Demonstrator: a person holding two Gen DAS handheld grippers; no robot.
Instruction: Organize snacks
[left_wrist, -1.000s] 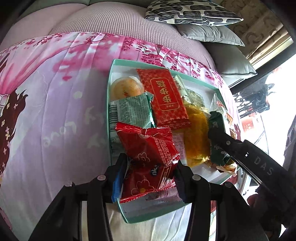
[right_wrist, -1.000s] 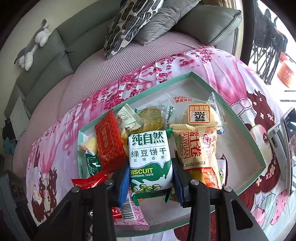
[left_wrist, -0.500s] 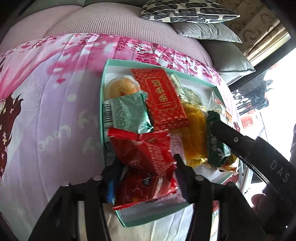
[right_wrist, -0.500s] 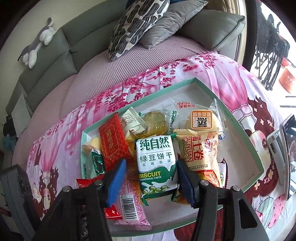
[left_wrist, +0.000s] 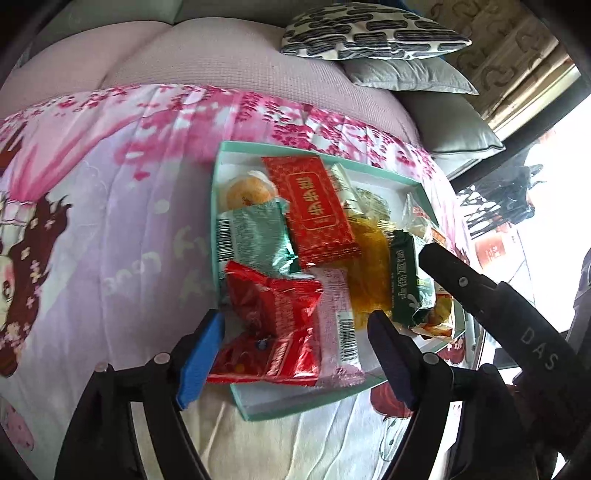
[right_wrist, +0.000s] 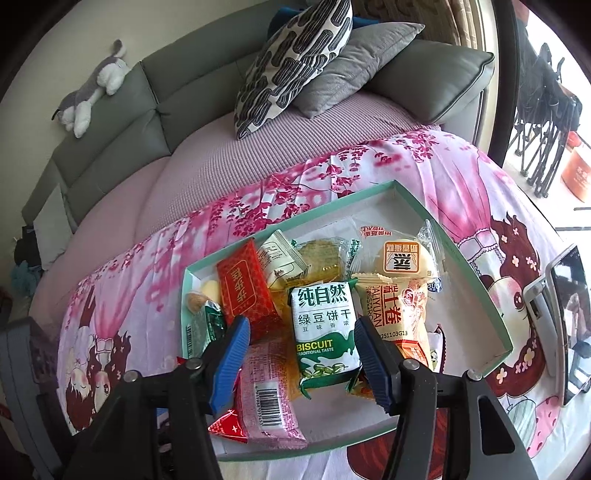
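We look down on a pink printed quilt (right_wrist: 480, 192) spread over a bed, and on it the teal box (right_wrist: 476, 280) that holds all the snacks.

Inside the box the packets lie mostly with their long axes running from the near rim to the far one, side by side. The red envelope-style pack (left_wrist: 314, 210) sits toward the far end; the green-and-white biscuit pack (right_wrist: 325, 332) lies near the middle, next to an orange roll pack (right_wrist: 399, 314).

Our left gripper (left_wrist: 295, 350) hangs over the near corner, its jaws opening, with the red snack packet (left_wrist: 273, 325) lying loose between the blue pads and neither pad pressing on it. That packet sits directly ahead of the left fingers, its crumpled length running roughly along the pointing line, half on a pink barcode packet (left_wrist: 338, 325).

Our right gripper (right_wrist: 299, 365) stands with its jaws parted wide; the biscuit pack lies between them, close to the right pad but not pinched, its long axis straight away from the fingers.

We judge both packets released, each nearer its own hand, so the next pick turns on whichever snack sits askew, likely the red one overlapping the pink.
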